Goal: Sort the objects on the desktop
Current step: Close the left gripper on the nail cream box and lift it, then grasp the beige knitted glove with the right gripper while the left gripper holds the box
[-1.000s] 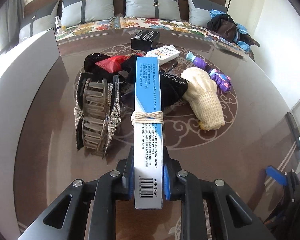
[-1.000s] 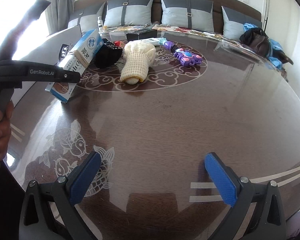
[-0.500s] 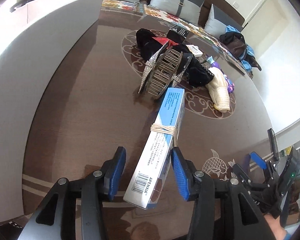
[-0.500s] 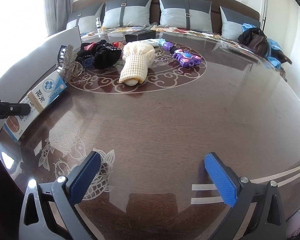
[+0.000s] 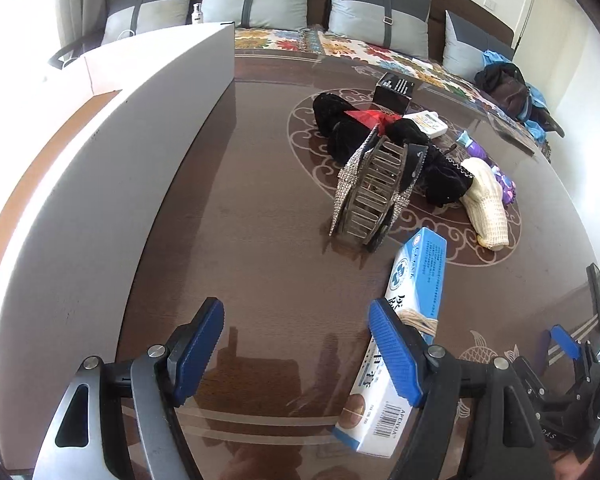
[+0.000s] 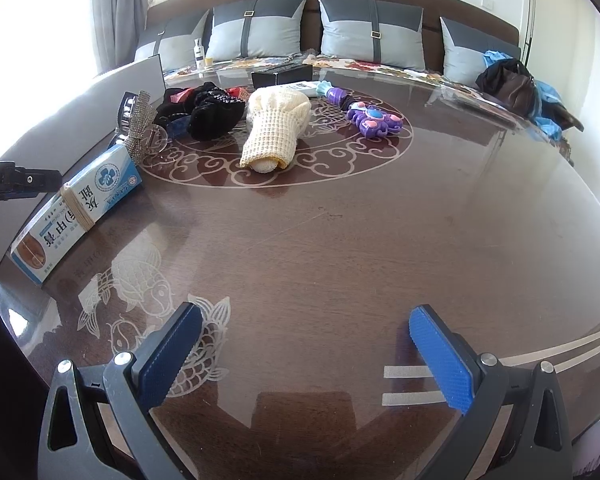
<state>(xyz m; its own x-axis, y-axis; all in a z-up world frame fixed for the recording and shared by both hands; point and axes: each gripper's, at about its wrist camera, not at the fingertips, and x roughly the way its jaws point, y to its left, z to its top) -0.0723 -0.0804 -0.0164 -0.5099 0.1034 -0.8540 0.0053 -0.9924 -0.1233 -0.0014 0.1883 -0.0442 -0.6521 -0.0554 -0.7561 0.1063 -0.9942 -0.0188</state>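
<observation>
A long blue and white carton (image 5: 404, 332) with a rubber band lies flat on the brown table near its front left edge; it also shows in the right wrist view (image 6: 80, 208). My left gripper (image 5: 296, 352) is open and empty, with the carton just outside its right finger (image 5: 396, 356). My right gripper (image 6: 304, 356) is open and empty above bare table. A rhinestone hair claw (image 5: 376, 196), black cloth (image 5: 440, 168), a cream knit glove (image 6: 276, 128) and a purple toy (image 6: 372, 120) lie further back.
A grey box wall (image 5: 112, 184) runs along the table's left side. A black box (image 5: 394, 88) and a white tube (image 5: 430, 122) lie at the back. A sofa with grey cushions (image 6: 372, 28) stands behind the table.
My left gripper carried the carton to the front left, set it on the table, opened wide and shifted left of it. The right gripper has not moved.
</observation>
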